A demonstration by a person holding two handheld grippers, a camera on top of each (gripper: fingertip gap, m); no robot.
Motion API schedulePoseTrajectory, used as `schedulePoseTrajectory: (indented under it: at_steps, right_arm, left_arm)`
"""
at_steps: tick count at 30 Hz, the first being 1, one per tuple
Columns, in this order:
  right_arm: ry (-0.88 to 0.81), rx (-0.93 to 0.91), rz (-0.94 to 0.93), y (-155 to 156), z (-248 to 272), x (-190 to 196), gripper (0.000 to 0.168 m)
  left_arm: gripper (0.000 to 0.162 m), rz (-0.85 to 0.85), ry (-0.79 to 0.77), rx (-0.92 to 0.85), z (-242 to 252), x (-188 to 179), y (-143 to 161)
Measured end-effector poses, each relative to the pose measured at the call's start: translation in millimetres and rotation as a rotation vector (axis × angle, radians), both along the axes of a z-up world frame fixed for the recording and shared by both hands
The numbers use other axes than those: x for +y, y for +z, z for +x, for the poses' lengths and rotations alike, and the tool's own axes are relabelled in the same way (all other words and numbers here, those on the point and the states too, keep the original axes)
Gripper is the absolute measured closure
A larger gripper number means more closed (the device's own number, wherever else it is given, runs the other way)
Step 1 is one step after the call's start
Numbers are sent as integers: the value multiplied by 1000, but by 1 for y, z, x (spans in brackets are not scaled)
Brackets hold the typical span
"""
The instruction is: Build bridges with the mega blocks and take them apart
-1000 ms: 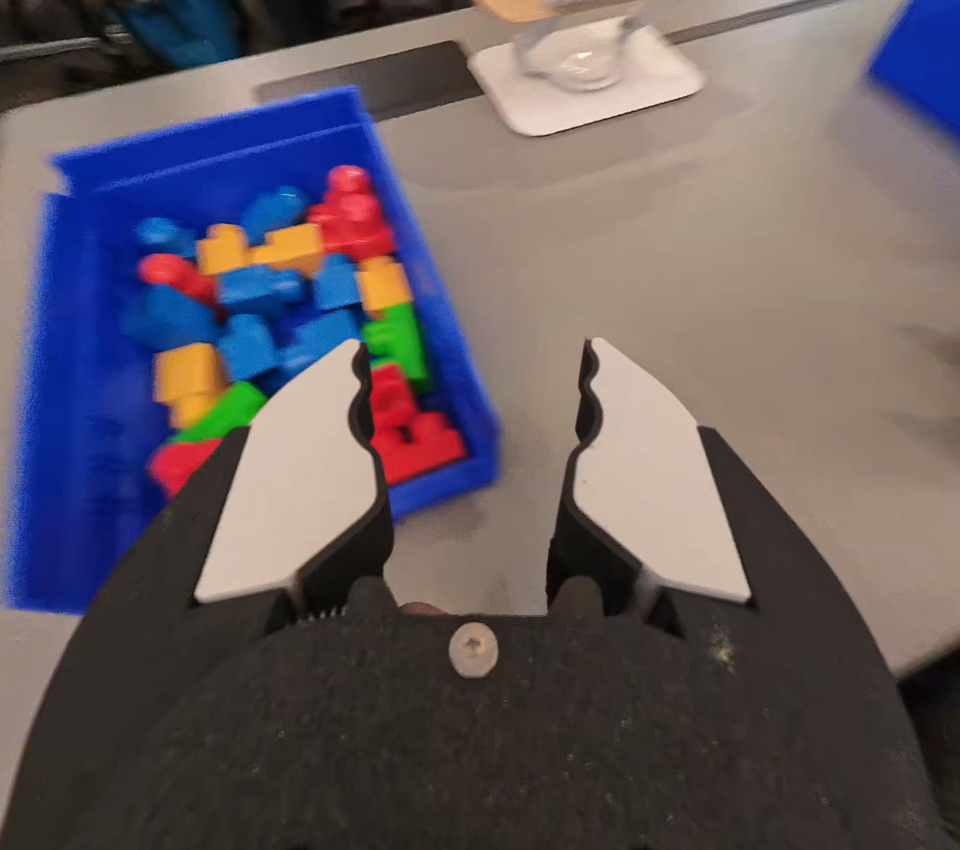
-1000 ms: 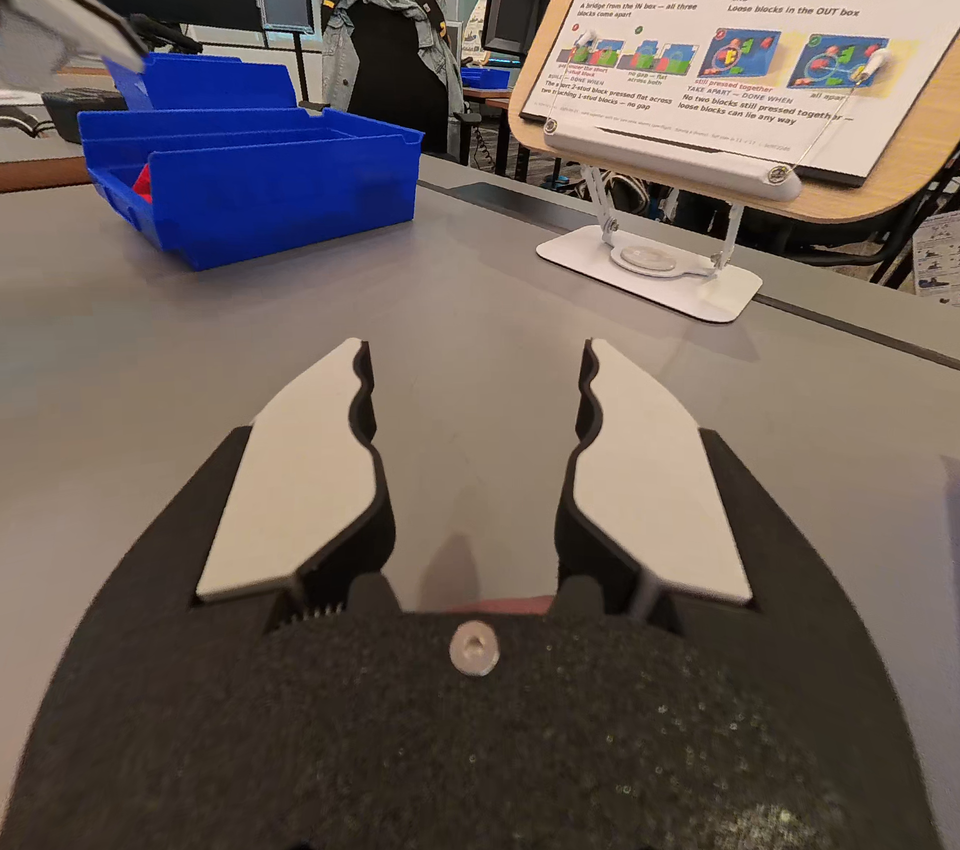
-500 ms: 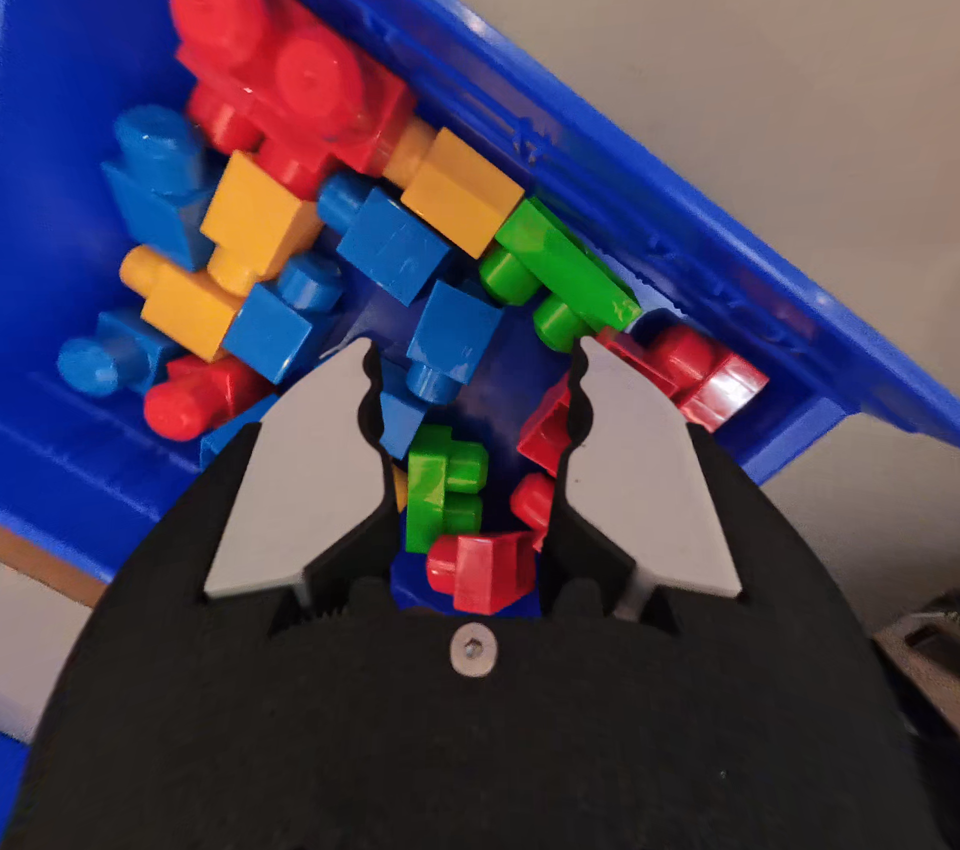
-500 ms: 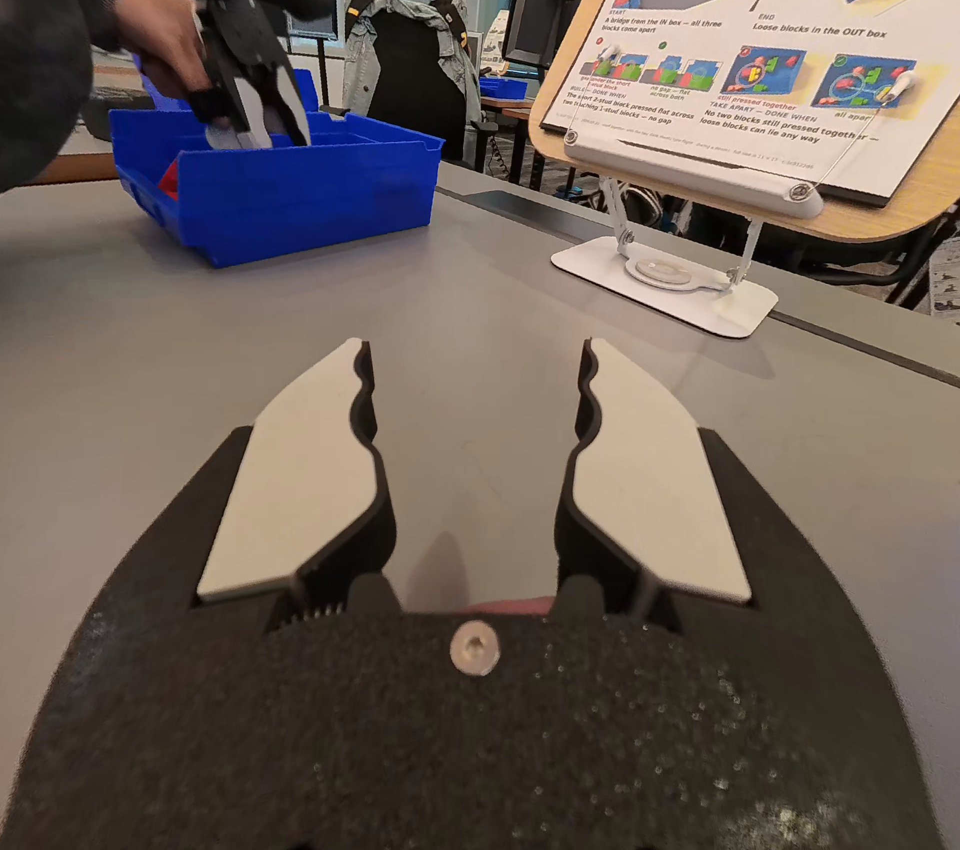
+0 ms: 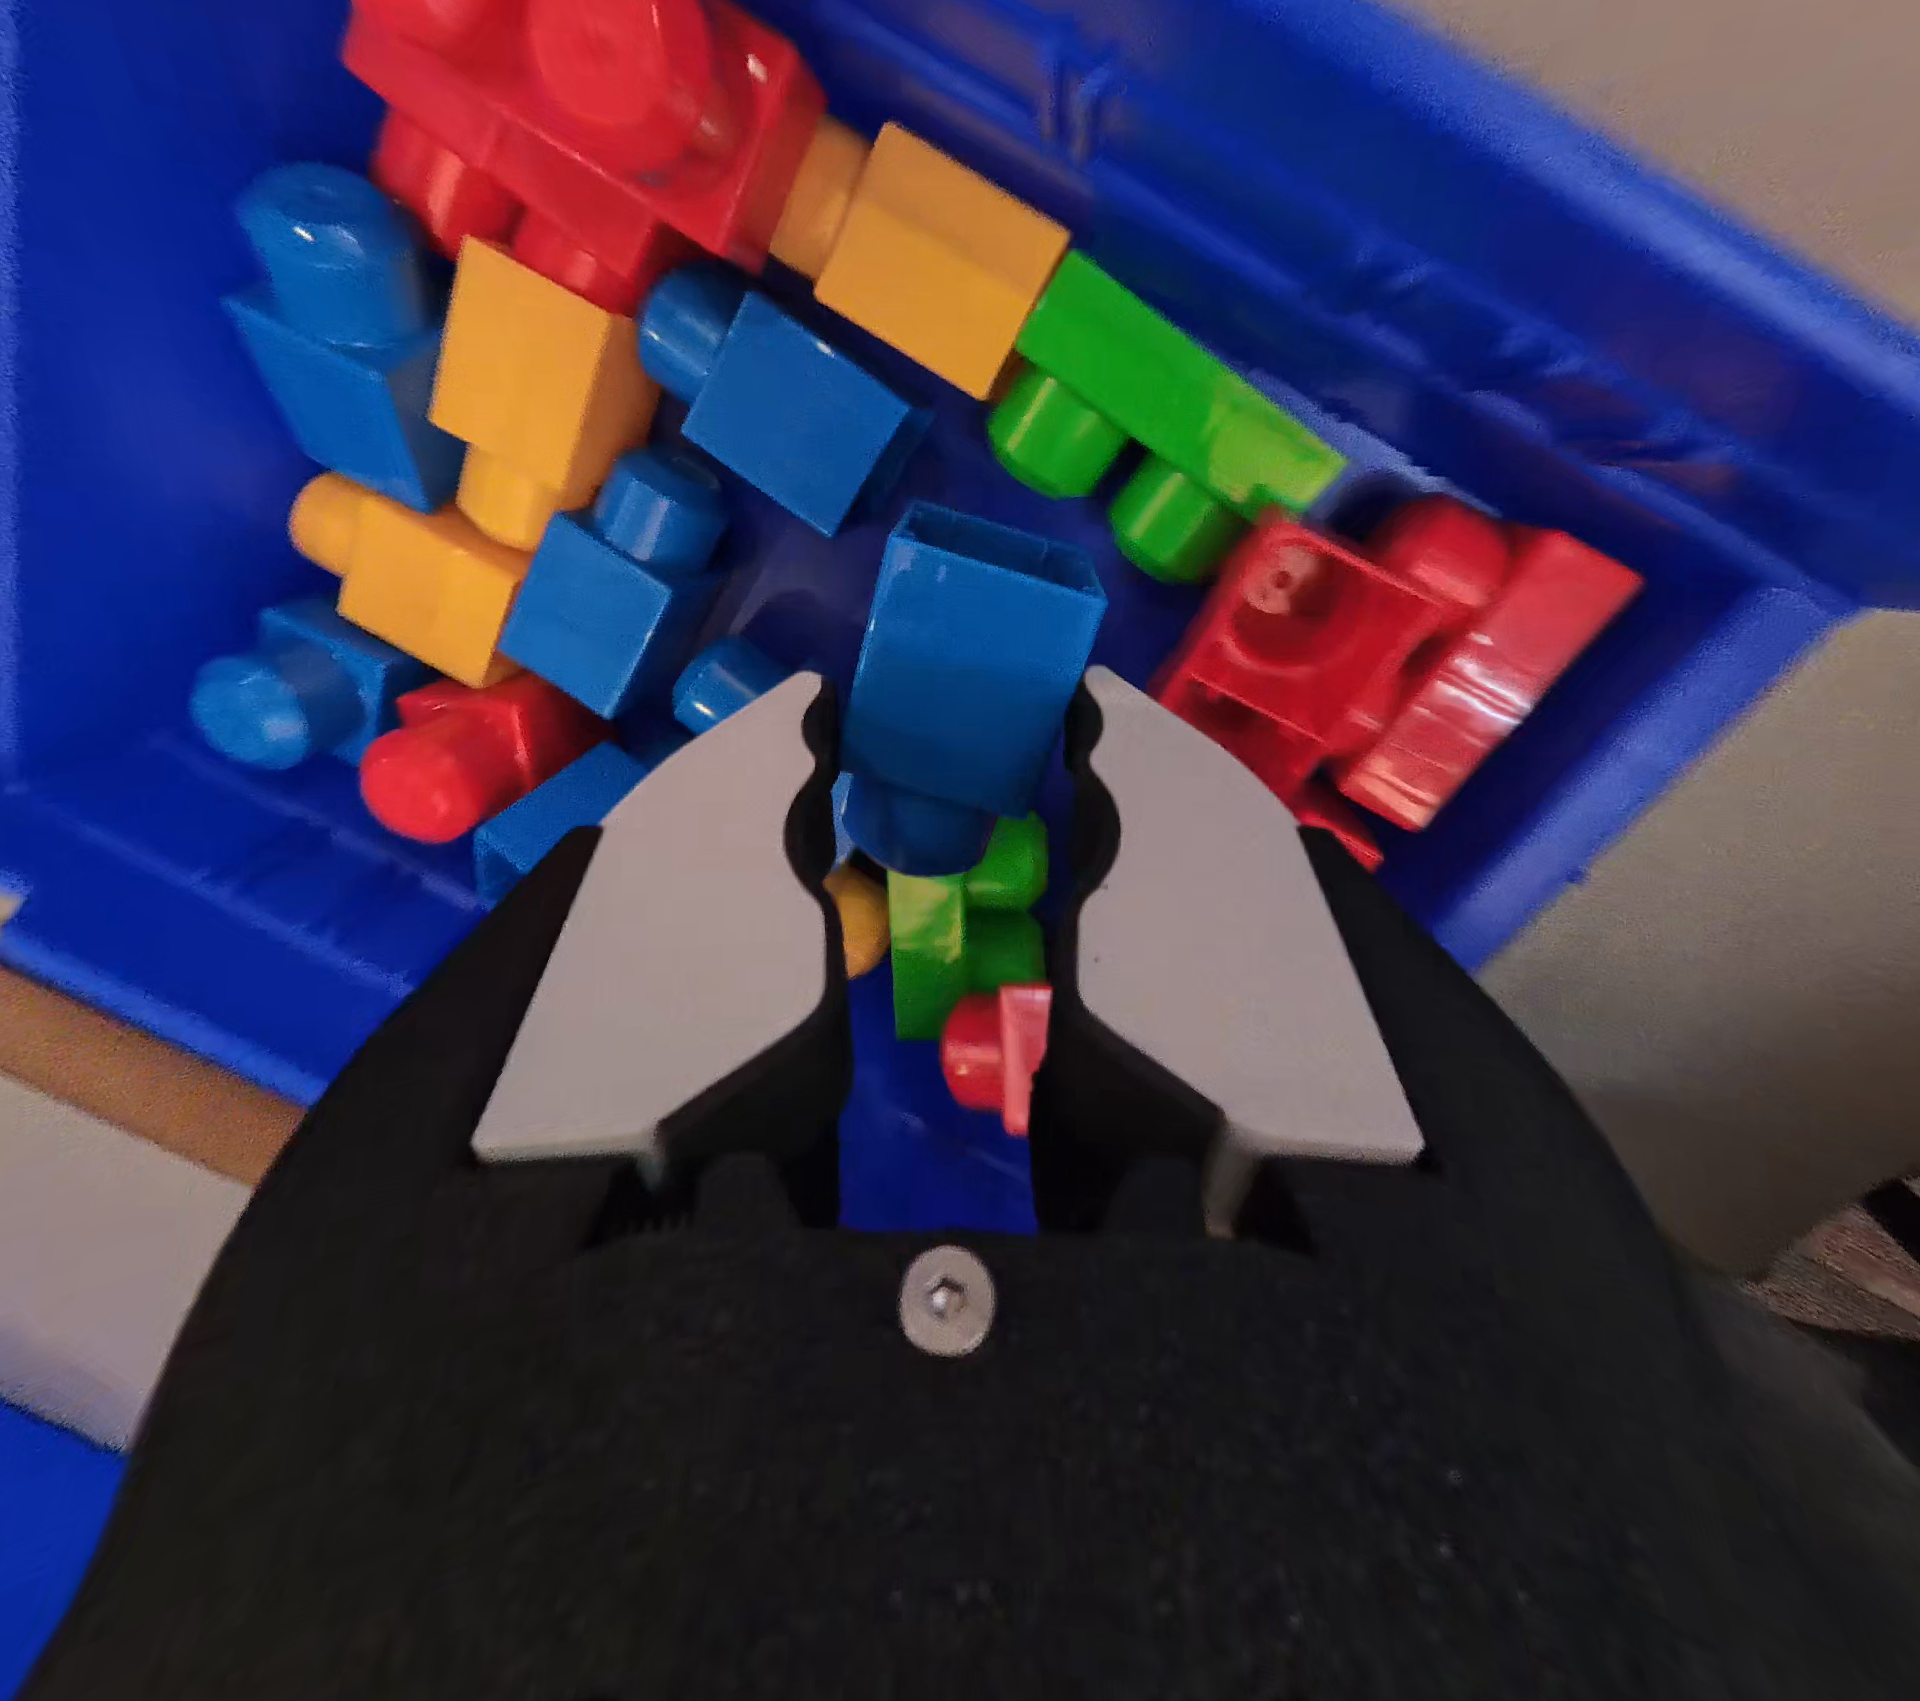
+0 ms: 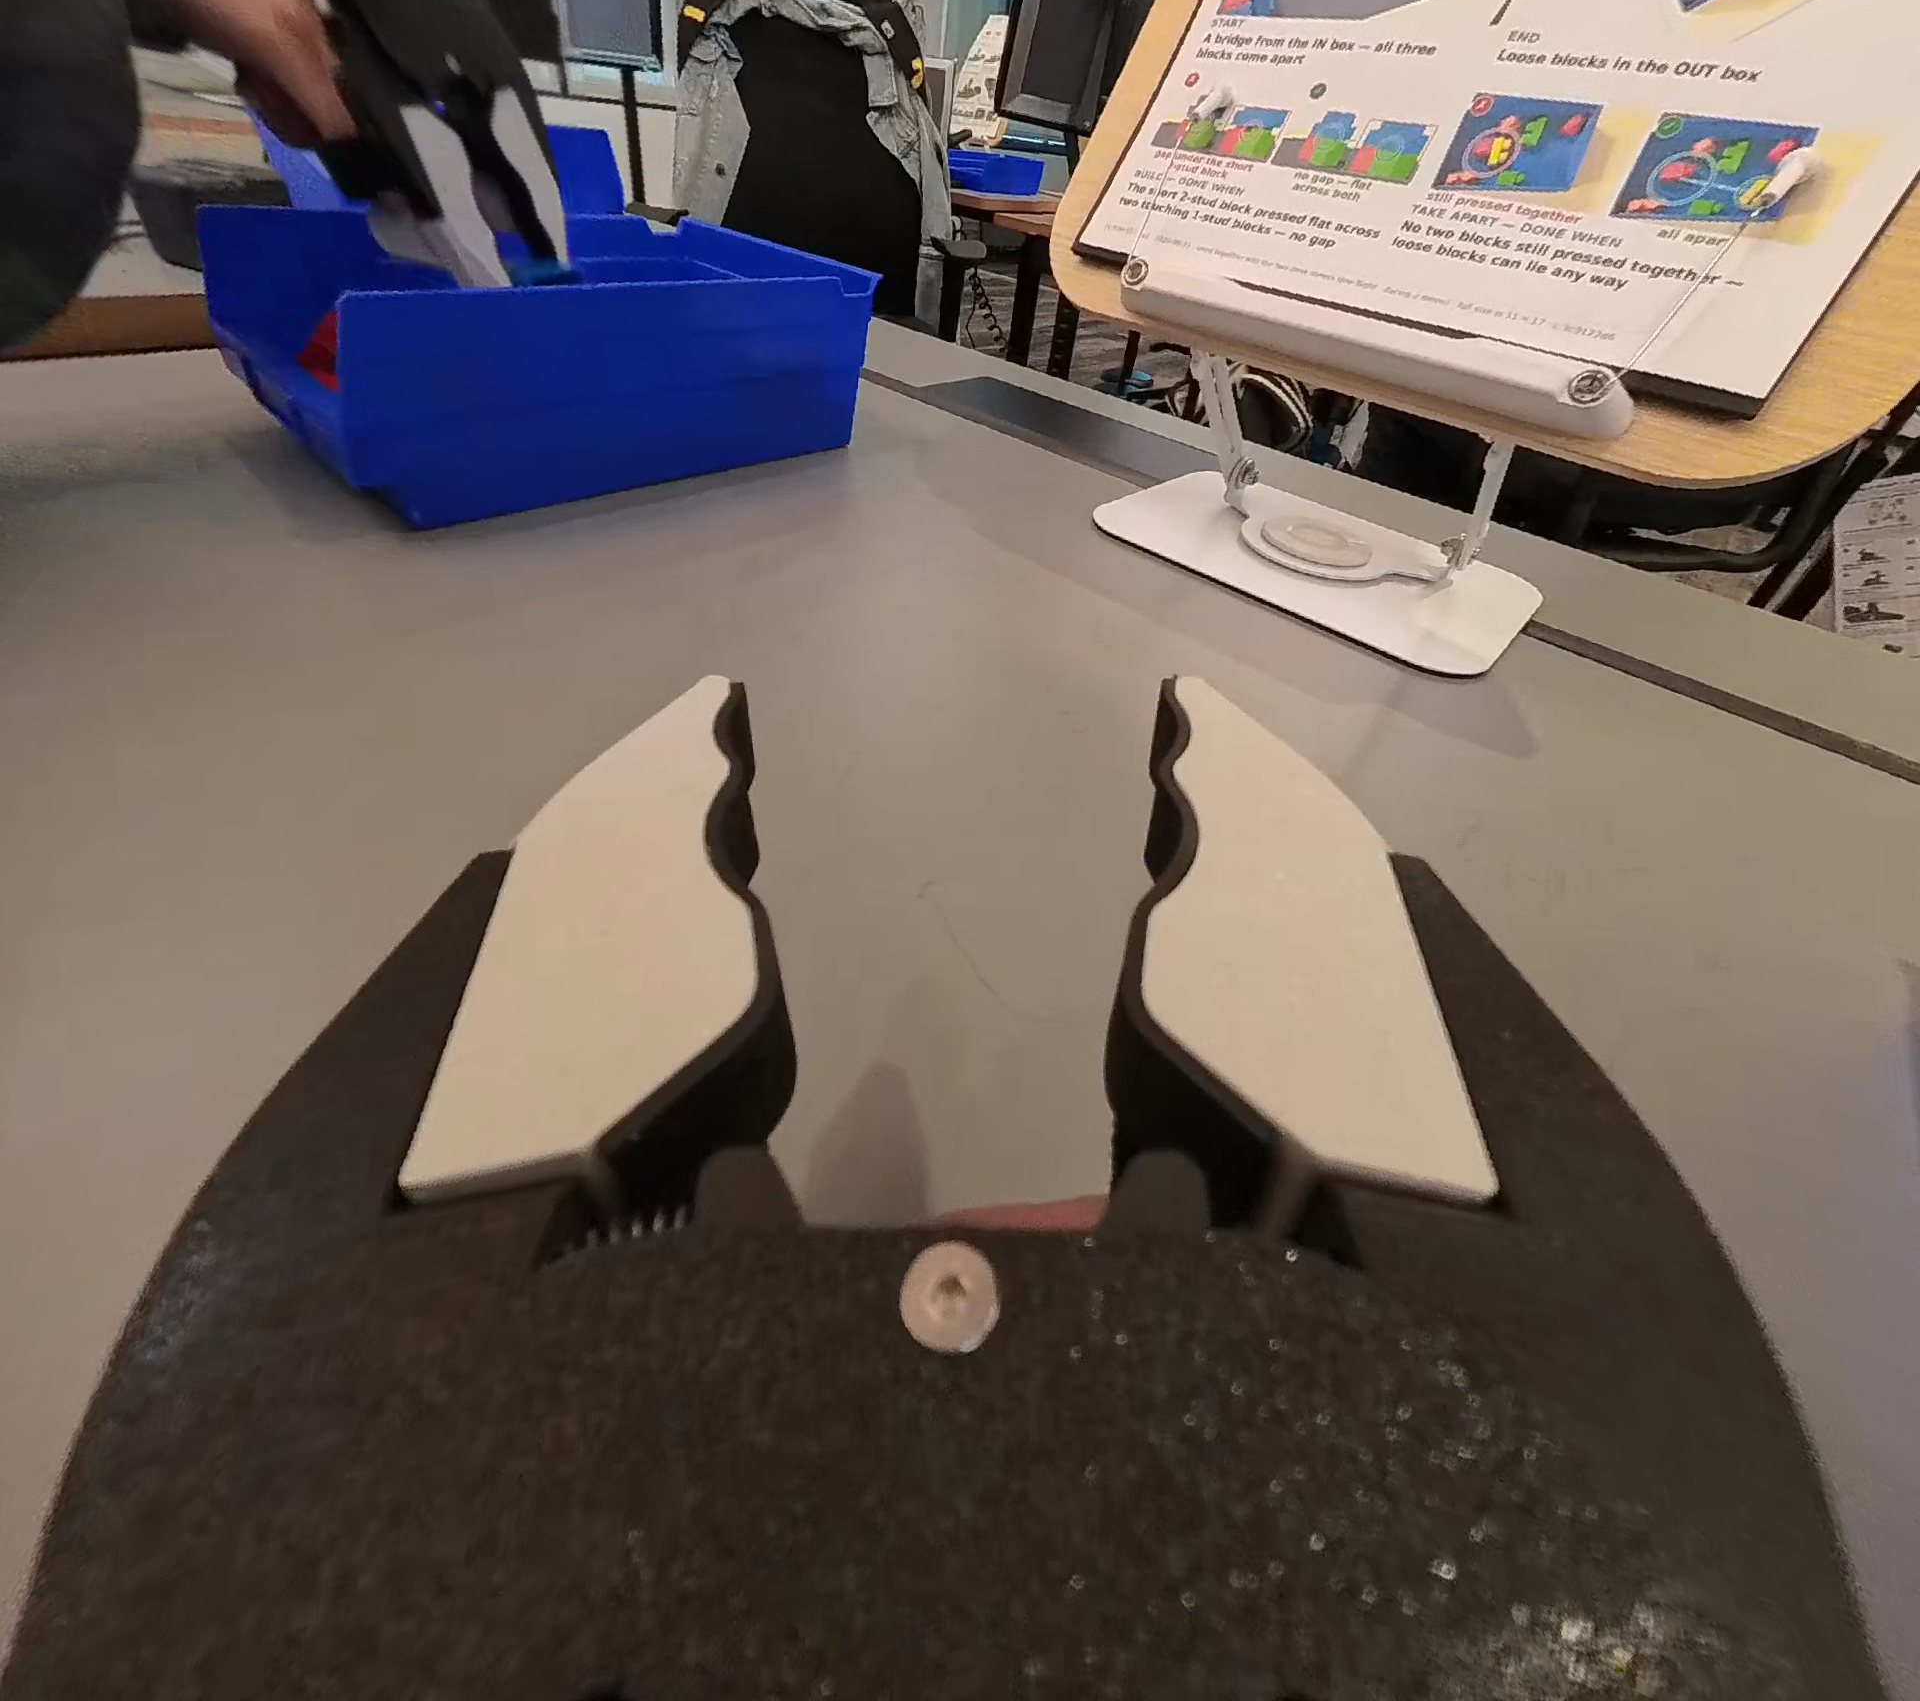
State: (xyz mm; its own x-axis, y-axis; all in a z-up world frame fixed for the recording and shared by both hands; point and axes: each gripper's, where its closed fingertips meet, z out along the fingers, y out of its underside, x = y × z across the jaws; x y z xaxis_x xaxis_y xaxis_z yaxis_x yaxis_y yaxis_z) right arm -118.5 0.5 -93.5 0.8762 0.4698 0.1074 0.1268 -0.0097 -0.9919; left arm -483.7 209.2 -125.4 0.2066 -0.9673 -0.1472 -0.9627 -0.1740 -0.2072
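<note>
The left claw [image 5: 945,752] reaches down into a blue bin [image 5: 1351,217] and is clenched on a blue one-stud block [image 5: 966,685], which sits squarely between its two grey fingertips [image 5: 727,778]. The block's round stud points back toward the claw's body and its hollow square underside points away, tilted slightly to the right. Under and around the grasped block lies a loose heap of other blocks: a large red two-stud block [image 5: 582,82] at the far end of the bin, yellow blocks [image 5: 935,259], a green two-stud block [image 5: 1164,415] along the bin's right wall, and more red blocks [image 5: 1392,654] in the corner just right of the claw. From the right wrist view, the same bin [image 6: 582,394] stands on a grey counter [image 6: 935,591], well apart from the right claw [image 6: 951,716], with a person's hand [image 6: 265,41] holding the left tool over it. The right claw is released, its fingers spread with nothing between them, low over bare counter. An instruction board on a white stand [image 6: 1320,550] stands to the right.
</note>
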Motion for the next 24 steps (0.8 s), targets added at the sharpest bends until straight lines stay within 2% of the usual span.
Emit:
schedulePoseTrajectory:
  at_steps: [4, 6, 8, 11, 14, 17, 22, 24]
  right_arm:
    - [2, 17, 1, 1, 1, 0, 95]
    - [1, 20, 1, 1, 2, 0, 94]
    - [1, 21, -1, 1, 2, 0, 94]
    - [-3, 26, -3, 1, 3, 1, 94]
    - [-8, 34, -4, 2, 4, 1, 94]
    - [-11, 51, -5, 2, 6, 1, 95]
    - [-12, 91, -13, 3, 12, 0, 95]
    - [-15, 91, -13, 4, 14, -3, 95]
  left_arm:
    - [121, 42, -168, -122, 50, -52, 51]
    - [121, 44, -293, -128, 87, -86, 57]
    - [120, 60, -415, -84, 123, -112, 47]
    - [120, 36, -558, -36, 173, -137, 13]
    - [120, -5, -629, 44, 202, -143, -29]
    - [120, -41, -670, 100, 215, -146, -57]
    - [120, -58, -692, 113, 224, -150, -68]
    - [102, -50, -657, 103, 223, -150, -66]
